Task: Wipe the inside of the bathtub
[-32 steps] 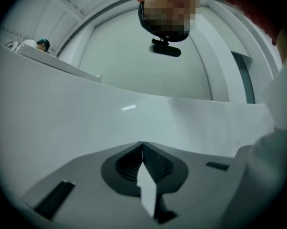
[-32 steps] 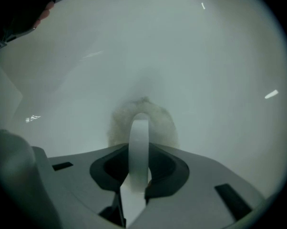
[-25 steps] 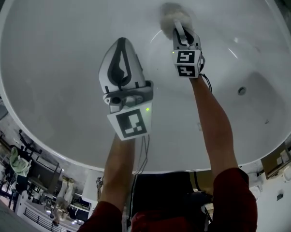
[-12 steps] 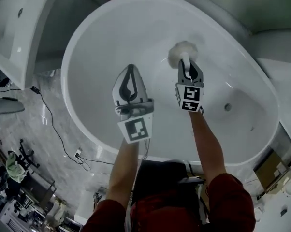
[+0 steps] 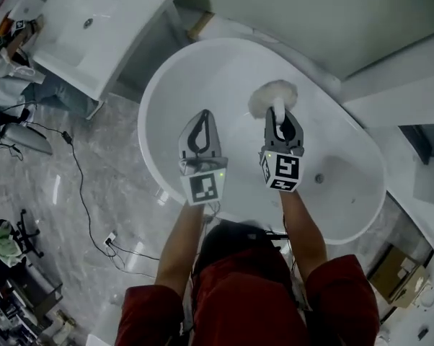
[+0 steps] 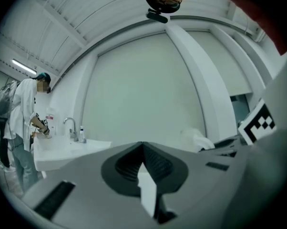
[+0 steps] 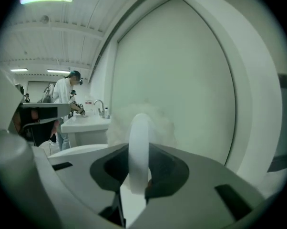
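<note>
The white oval bathtub (image 5: pixel 151 114) lies far below me on the grey marble floor. My right gripper (image 5: pixel 280 115) is shut on the white handle (image 7: pixel 138 147) of a fluffy white wiper. The wiper's head (image 5: pixel 272 96) hangs over the tub's far side, well above it. In the right gripper view the fluffy head (image 7: pixel 155 120) stands just past the jaws. My left gripper (image 5: pixel 202 115) hovers beside it to the left, shut with nothing in it; its jaws meet at the tip (image 6: pixel 142 144).
The tub's drain (image 5: pixel 319 179) is at its right end. A white washbasin (image 5: pixel 94 31) with a tap (image 6: pixel 72 128) stands at the upper left, where a person (image 6: pixel 24 123) works. A black cable (image 5: pixel 76 179) runs over the floor; a cardboard box (image 5: pixel 393 272) sits at the lower right.
The view has pulled far back and up, so the tub looks much smaller. Both grippers have risen out of the tub, and the wiper head has come off the tub wall.
</note>
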The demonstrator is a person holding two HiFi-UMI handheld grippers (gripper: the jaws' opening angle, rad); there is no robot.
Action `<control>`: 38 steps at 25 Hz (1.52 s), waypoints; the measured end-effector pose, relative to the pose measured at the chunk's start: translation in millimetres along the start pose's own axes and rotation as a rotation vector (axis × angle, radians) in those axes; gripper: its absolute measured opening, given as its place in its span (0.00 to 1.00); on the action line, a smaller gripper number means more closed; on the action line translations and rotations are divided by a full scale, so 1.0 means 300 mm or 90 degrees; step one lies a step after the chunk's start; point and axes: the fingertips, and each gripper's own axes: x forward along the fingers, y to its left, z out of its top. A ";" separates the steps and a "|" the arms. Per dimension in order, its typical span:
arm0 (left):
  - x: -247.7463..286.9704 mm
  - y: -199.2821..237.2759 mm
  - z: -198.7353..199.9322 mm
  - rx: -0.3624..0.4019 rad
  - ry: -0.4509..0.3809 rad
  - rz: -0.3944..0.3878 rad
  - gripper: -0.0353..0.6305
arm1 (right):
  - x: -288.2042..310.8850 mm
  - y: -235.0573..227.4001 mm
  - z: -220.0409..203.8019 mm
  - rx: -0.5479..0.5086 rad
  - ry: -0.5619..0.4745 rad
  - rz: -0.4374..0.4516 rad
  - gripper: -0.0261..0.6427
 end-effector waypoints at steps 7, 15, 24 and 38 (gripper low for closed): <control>-0.226 -0.041 0.256 0.031 -0.024 -0.009 0.08 | -0.313 0.049 0.306 -0.029 -0.076 0.009 0.18; -0.458 -0.045 0.444 0.024 -0.009 -0.047 0.08 | -0.660 0.137 0.610 -0.079 -0.159 -0.004 0.18; -0.603 -0.135 0.576 0.009 -0.005 -0.073 0.08 | -0.885 0.097 0.719 -0.065 -0.201 -0.008 0.18; -0.700 -0.530 0.688 0.027 -0.073 -0.109 0.08 | -1.131 -0.205 0.691 -0.013 -0.233 0.009 0.18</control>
